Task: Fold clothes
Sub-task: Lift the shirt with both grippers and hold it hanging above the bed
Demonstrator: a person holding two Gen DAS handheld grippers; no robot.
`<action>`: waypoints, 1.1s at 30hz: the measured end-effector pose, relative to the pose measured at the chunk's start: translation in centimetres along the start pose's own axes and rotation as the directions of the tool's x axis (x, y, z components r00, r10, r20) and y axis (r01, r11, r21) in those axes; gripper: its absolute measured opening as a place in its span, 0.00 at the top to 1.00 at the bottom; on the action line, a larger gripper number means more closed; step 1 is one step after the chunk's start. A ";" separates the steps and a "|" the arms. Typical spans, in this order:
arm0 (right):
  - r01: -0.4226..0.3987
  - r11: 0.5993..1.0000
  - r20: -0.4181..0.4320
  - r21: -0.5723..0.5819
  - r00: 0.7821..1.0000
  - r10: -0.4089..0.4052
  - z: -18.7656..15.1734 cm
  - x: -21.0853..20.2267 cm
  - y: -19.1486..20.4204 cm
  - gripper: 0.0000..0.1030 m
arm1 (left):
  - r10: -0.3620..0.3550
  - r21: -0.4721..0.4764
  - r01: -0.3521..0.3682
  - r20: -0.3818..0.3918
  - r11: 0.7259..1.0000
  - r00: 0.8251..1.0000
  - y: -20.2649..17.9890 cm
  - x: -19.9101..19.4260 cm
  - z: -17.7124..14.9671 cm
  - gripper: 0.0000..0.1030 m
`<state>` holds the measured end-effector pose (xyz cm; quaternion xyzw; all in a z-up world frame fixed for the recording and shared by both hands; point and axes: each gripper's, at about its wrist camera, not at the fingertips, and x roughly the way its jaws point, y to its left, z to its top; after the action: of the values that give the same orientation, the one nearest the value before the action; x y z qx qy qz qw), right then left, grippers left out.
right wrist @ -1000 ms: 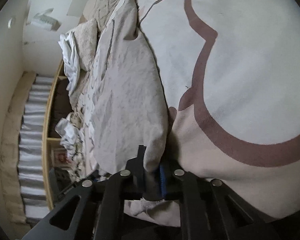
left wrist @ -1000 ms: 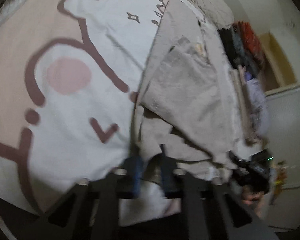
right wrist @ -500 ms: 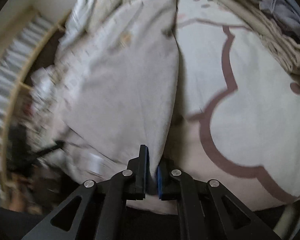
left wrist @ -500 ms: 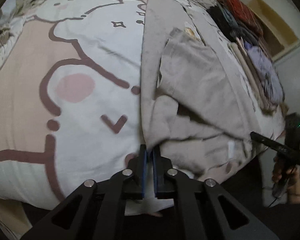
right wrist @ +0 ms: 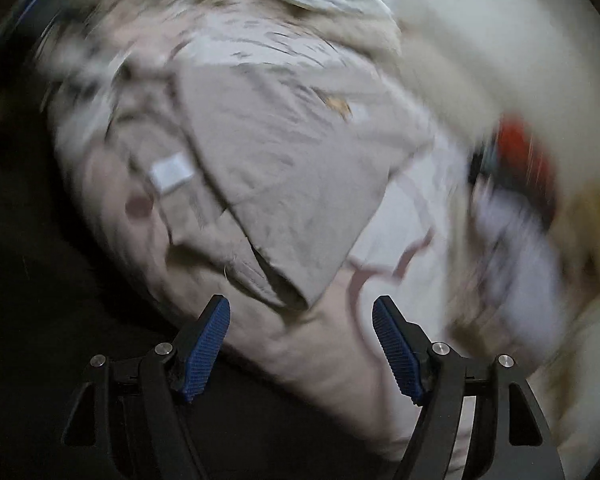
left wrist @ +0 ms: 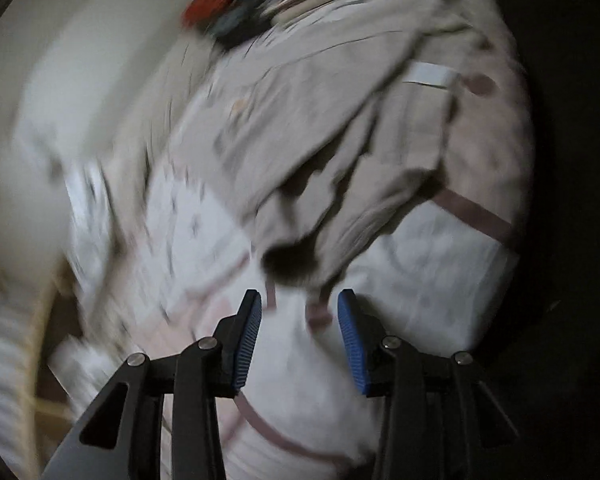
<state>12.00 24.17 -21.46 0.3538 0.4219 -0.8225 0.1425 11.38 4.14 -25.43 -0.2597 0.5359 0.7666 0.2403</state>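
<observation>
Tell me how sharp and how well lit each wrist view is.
Left wrist view: heavy motion smear across the beige garment and bedspread; only the left gripper is crisp; right edge falls into darkness. Right wrist view: the same smear, worst at the clothes pile; the right gripper is sharp; lower left is dark.

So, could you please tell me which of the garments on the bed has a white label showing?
The beige garment lying folded nearest both tools; its white label shows near one edge. The red and lilac clothes stacked farther off show none.
</observation>
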 end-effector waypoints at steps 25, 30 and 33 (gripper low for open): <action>0.187 0.972 0.180 -0.140 0.971 -0.160 3.4 5.8 4.4 0.28 | 0.112 0.126 -0.148 0.258 0.981 0.960 -2.6 2.0 6.8 0.39; 0.211 0.946 0.229 -0.244 0.961 -0.155 4.1 6.2 5.2 0.42 | 0.139 0.131 -0.173 0.235 0.976 0.962 -2.1 1.7 5.8 0.38; 0.199 0.932 0.231 -0.302 0.964 -0.131 4.3 6.4 5.7 0.58 | 0.178 0.138 -0.206 0.193 0.969 0.965 -1.4 1.9 4.5 0.37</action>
<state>8.46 17.76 -27.64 0.2015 0.5617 -0.7839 0.1716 10.26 8.98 -26.32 -0.1168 0.5933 0.7621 0.2314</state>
